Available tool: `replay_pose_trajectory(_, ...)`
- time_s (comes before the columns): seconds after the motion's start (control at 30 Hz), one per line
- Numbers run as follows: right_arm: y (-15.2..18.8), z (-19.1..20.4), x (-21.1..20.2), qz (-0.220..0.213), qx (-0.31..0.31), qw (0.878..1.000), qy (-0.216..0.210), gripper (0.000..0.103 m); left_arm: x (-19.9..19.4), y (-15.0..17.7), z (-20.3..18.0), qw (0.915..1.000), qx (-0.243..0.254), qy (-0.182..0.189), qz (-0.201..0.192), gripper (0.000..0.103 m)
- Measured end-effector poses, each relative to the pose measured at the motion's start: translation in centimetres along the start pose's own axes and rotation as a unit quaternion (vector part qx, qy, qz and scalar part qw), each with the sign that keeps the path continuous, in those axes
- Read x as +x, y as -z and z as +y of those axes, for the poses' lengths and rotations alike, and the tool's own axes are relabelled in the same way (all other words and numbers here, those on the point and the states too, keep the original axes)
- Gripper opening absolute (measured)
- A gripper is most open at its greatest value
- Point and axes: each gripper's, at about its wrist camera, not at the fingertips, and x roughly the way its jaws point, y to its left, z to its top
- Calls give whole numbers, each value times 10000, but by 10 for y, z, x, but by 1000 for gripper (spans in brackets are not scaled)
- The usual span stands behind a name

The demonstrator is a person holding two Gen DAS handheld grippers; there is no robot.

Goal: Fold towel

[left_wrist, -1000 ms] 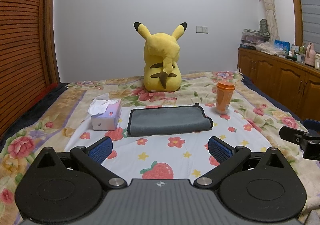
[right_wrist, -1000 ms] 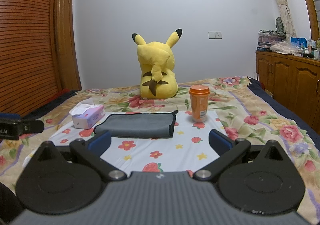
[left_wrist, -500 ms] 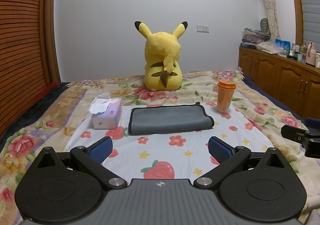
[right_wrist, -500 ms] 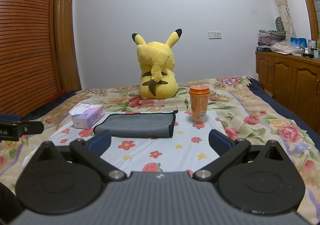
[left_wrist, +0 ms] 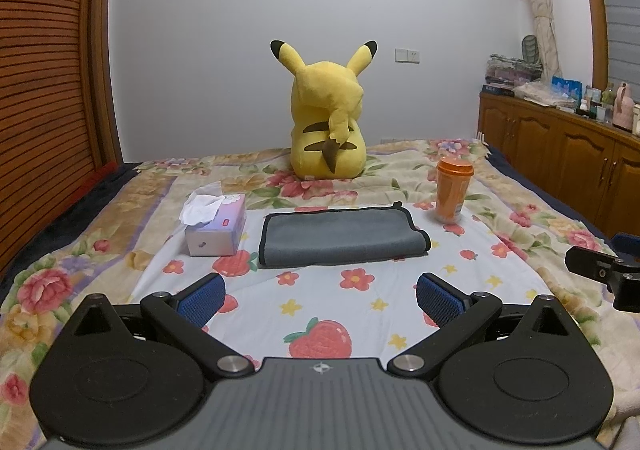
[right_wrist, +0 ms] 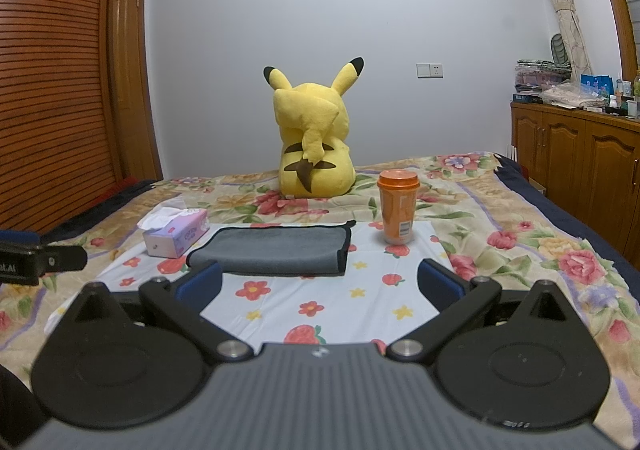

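Towel (left_wrist: 340,238) lies flat on the bed, between the tissue box (left_wrist: 216,223) and the orange cup (left_wrist: 452,191). From the left wrist, the left gripper (left_wrist: 318,296) is wide open, holding nothing, short of the towel. A sloppy reach could bump the box.

From the right wrist, the right gripper (right_wrist: 320,282) is wide open too. The cup (right_wrist: 398,209) stands near the towel's corner and could tip over.
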Motion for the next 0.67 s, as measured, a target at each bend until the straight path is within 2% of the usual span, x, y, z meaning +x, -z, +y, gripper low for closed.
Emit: replay_pose_trajectory(0.67,0,0,0,0,-1,10000,1,103,2,6,8,10000,9,-23,15,103)
